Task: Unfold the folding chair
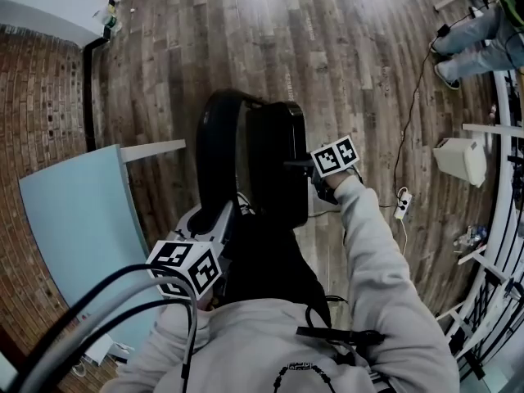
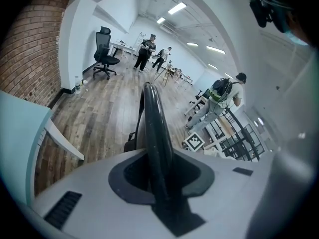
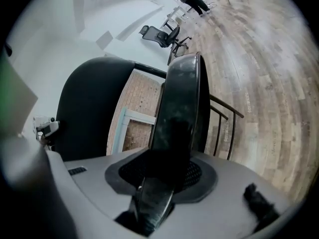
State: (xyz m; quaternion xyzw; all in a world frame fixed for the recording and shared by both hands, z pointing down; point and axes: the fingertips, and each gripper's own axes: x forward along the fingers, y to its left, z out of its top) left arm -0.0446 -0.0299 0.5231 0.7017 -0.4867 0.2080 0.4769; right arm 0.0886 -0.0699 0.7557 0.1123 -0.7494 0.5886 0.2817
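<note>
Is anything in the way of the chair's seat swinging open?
Nothing visible. The left gripper and right gripper clamp the folding chair; the floor ahead of it shows no object. The light-blue table stands to its left.

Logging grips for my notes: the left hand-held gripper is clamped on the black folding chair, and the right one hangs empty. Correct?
Not quite: the right hand-held gripper is not empty but clamped on the folding chair too, as the right gripper view shows. The rest holds.

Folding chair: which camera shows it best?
The head view: most of the black folding chair shows from above. The left gripper view shows only a frame bar between the tongs; the right gripper view shows one panel edge close up.
</note>
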